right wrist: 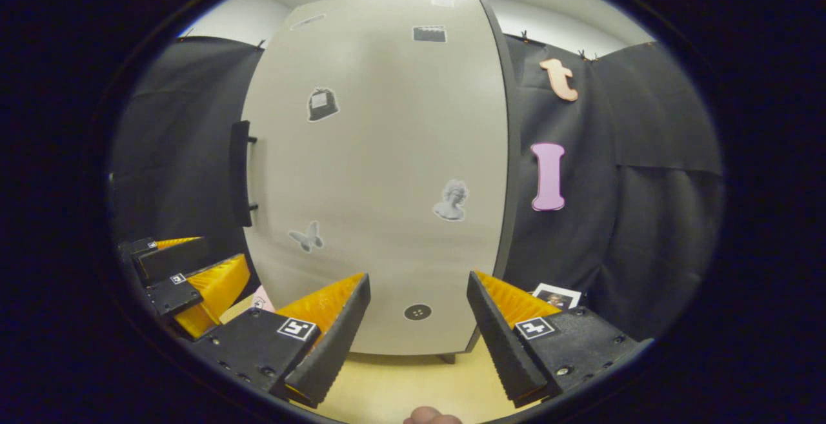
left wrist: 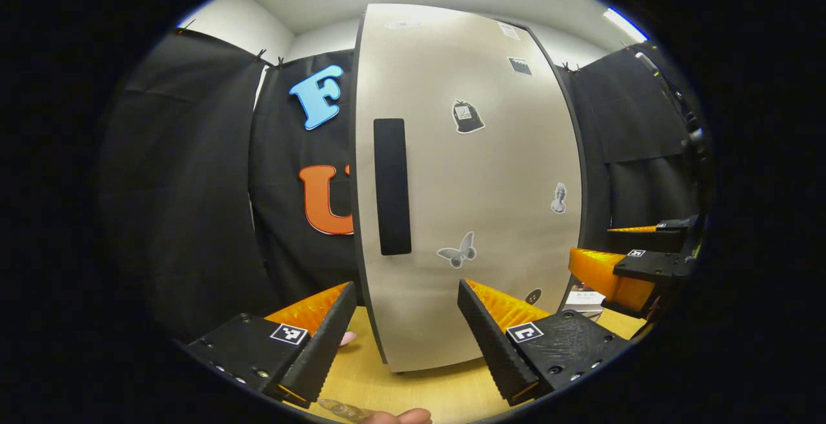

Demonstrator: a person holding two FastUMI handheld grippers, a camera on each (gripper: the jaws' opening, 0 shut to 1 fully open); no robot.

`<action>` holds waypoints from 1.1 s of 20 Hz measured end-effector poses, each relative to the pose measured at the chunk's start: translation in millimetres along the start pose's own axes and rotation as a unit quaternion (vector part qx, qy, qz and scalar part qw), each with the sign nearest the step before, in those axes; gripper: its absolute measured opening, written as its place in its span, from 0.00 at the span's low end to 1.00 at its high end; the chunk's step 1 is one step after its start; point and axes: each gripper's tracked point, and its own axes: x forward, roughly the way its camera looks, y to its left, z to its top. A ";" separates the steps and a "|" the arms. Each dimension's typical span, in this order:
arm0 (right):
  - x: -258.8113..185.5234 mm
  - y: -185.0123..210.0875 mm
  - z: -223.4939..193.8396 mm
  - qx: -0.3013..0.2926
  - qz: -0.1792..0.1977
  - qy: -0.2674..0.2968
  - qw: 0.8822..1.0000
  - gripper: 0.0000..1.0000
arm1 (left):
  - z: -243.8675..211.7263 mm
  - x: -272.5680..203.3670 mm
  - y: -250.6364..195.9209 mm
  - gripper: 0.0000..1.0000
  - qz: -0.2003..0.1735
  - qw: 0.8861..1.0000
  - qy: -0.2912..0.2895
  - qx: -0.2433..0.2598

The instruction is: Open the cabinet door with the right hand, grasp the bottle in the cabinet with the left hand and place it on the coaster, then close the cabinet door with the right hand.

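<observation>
Left gripper [left wrist: 400, 337]: fingers spread wide, nothing between them, hovering over the table [left wrist: 413, 388] in front of the door [left wrist: 464, 185]. A fingertip [left wrist: 397, 417] pokes in at the bottom edge of the left gripper view, next to something clear and glassy that I can't identify.

Right gripper [right wrist: 416, 330]: also spread, empty, pointed at the lower part of the door, apart from it. Another fingertip [right wrist: 431, 416] at the bottom edge of the right gripper view.

Each gripper sees the other off to its side: the right one sits at the far right of the left gripper view, the left one at the far left of the right gripper view, both low, near table level.

Small pink item [right wrist: 261, 298] on the table left of the door foot; can't tell what it is. A printed card [right wrist: 556, 296] lies on the table right of the cabinet.

Door is closed, flush, light beige, with several grey stickers. Handle [left wrist: 392, 186] is a black vertical bar near the door's left edge, untouched; neither gripper is near it.

Bottle is behind the closed door, so not visible.

Black cloth wall [right wrist: 619, 204] behind and on both sides of the cabinet.
</observation>
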 end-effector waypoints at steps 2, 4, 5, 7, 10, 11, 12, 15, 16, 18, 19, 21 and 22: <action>-3.3 -6.7 3.6 0.003 -0.004 -0.013 1.000 0.97 | 8.6 4.0 -8.8 0.96 0.003 1.000 -0.007 0.000; -7.8 -6.8 8.5 -0.005 0.003 -0.026 1.000 0.97 | 11.7 7.9 -23.6 0.96 -0.006 1.000 -0.009 0.000; -9.1 -7.2 10.3 -0.010 0.006 -0.034 0.999 0.97 | 14.8 6.5 -30.0 0.96 -0.010 1.000 -0.012 0.002; -12.0 -11.2 11.3 -0.017 0.007 -0.043 0.999 0.95 | 16.1 5.6 -35.7 0.96 -0.012 1.000 -0.014 0.008; -11.3 -18.5 7.3 -0.001 0.010 -0.036 0.999 0.97 | 16.6 1.9 -39.9 0.96 -0.008 1.000 -0.022 0.013; -10.1 -18.9 6.5 0.001 0.011 -0.034 0.999 0.97 | 17.1 0.4 -40.2 0.96 -0.004 1.000 -0.022 0.010; -10.1 -19.6 5.3 0.003 0.013 -0.032 0.999 0.97 | 19.1 0.0 -40.8 0.96 -0.004 1.000 -0.025 0.002; -8.0 -15.4 2.5 0.000 0.020 -0.028 0.999 0.97 | 25.6 1.6 -42.1 0.96 0.012 0.999 -0.038 -0.003; -6.6 -14.5 2.3 -0.004 0.020 -0.026 0.999 0.97 | 25.9 1.8 -43.3 0.96 0.014 0.999 -0.040 0.002; -4.8 -12.8 2.6 -0.005 0.022 -0.026 0.999 0.97 | 22.7 1.8 -48.3 0.96 0.009 0.999 -0.037 0.007; -4.4 -12.1 3.6 -0.002 0.025 -0.028 0.999 0.97 | 23.4 0.7 -47.9 0.96 0.009 0.999 -0.039 0.009; -4.3 -9.9 2.7 -0.003 0.029 -0.027 0.999 0.97 | 25.1 2.6 -46.6 0.96 0.012 0.999 -0.042 0.007; -4.0 -8.8 2.6 -0.005 0.030 -0.025 0.999 0.97 | 24.9 2.9 -47.4 0.89 0.012 0.999 -0.041 0.002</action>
